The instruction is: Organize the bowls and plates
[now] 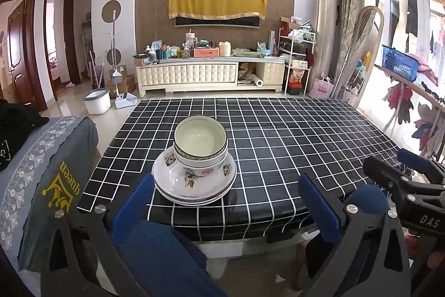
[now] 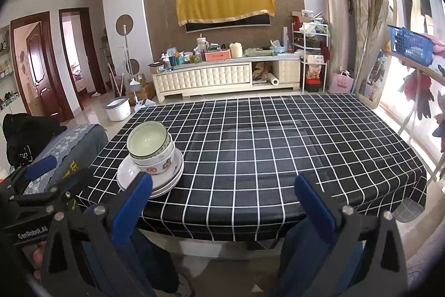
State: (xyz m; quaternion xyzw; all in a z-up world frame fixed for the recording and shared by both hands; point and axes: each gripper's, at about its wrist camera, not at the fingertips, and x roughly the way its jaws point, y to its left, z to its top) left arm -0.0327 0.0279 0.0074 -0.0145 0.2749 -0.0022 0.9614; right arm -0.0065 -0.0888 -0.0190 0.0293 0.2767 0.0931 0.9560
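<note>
Stacked white bowls [image 1: 200, 147] sit nested on a stack of white patterned plates [image 1: 192, 184] near the front left of the black checked table [image 1: 278, 146]. My left gripper [image 1: 225, 188] is open and empty, held just before the table's front edge, facing the stack. In the right wrist view the bowls [image 2: 151, 148] and plates [image 2: 169, 180] lie to the left. My right gripper [image 2: 222, 189] is open and empty over the front edge, to the right of the stack. The right gripper also shows in the left wrist view [image 1: 406, 180].
A grey chair cover with yellow print [image 1: 50, 180] stands left of the table. A TV cabinet [image 1: 208, 73] full of clutter lines the far wall. A clothes rack with a blue basket [image 1: 400, 63] stands at the right.
</note>
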